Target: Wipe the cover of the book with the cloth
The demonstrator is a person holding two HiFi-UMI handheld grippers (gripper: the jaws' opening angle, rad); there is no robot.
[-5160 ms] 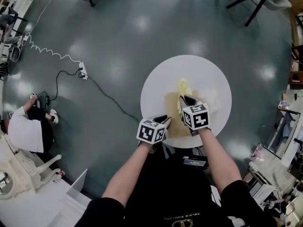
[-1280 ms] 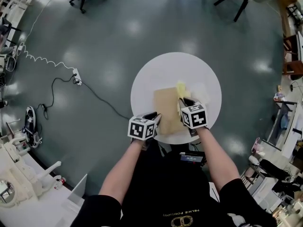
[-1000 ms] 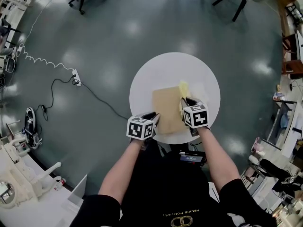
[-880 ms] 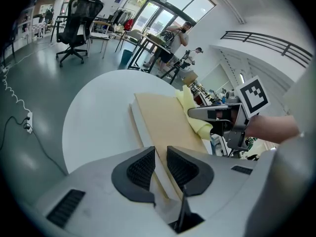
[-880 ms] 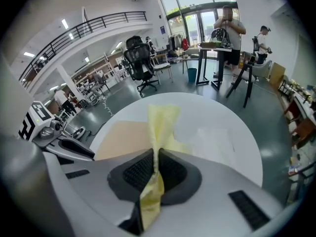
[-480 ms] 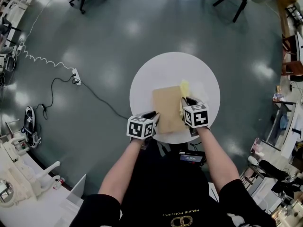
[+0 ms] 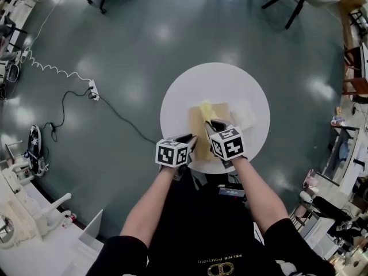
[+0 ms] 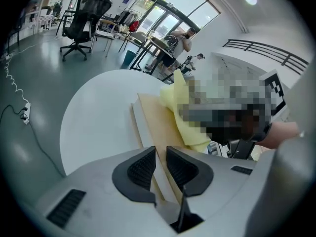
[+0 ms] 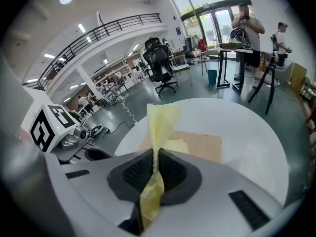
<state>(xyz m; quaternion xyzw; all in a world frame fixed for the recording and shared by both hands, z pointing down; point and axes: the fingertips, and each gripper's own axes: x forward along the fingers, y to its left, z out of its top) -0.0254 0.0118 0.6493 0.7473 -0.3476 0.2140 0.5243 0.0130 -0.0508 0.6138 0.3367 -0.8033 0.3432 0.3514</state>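
moved left over one white counter (image 7: 184, 91) on a grey floor (image 7: 138, 45), right gripper (image 7: 211, 125) is pinching one cloth (image 7: 205, 107) on one book (image 7: 196, 121); left gripper (image 7: 191, 140) is clamping its edge with narrow fingers (image 8: 141, 169).

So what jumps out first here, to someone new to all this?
A yellow cloth, pinched in the right hand-held gripper, rests on a tan book. The book lies on a round white table, its near edge clamped by the left hand-held gripper.
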